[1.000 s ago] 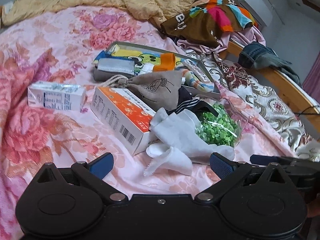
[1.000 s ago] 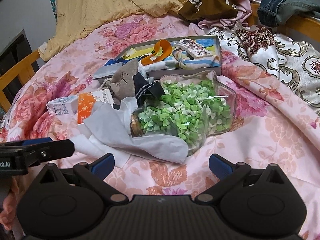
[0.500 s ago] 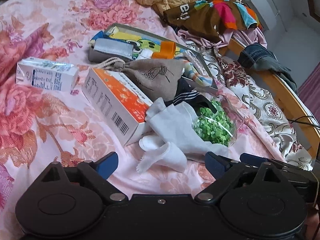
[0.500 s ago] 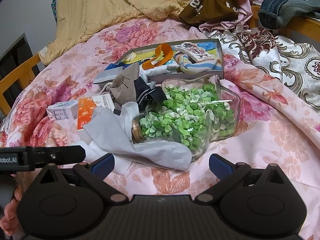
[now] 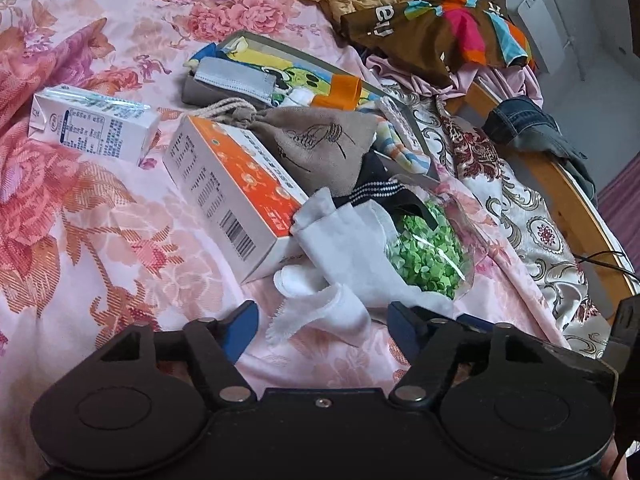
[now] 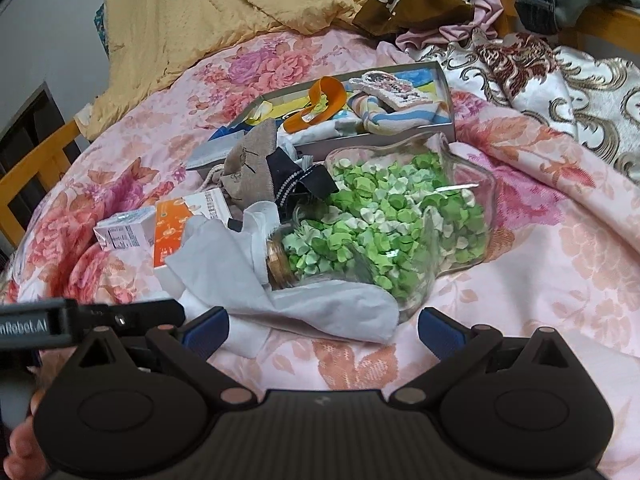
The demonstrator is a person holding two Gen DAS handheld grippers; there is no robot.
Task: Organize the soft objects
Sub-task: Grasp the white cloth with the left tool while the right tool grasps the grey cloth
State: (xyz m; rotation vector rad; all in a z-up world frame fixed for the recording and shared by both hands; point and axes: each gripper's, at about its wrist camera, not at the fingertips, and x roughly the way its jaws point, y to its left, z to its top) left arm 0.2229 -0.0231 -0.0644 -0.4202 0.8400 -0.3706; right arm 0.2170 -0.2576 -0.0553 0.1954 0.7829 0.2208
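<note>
Both tongs released: white cloth (image 5: 340, 280) btwn left tongs (image 5: 322, 326), just ahead of right tongs (image 6: 322, 330).

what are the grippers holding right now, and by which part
Nothing is held. The left gripper is open, its fingers either side of the white cloth's near end without closing on it. The right gripper is open too, just short of the cloth.

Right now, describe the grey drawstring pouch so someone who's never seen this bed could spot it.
On the pink floral bedspread, find the orange and white carton. The pouch leans on its far end, in front of the shallow open box. It alone is grey-brown cloth with a dark line drawing and a cream cord.
</note>
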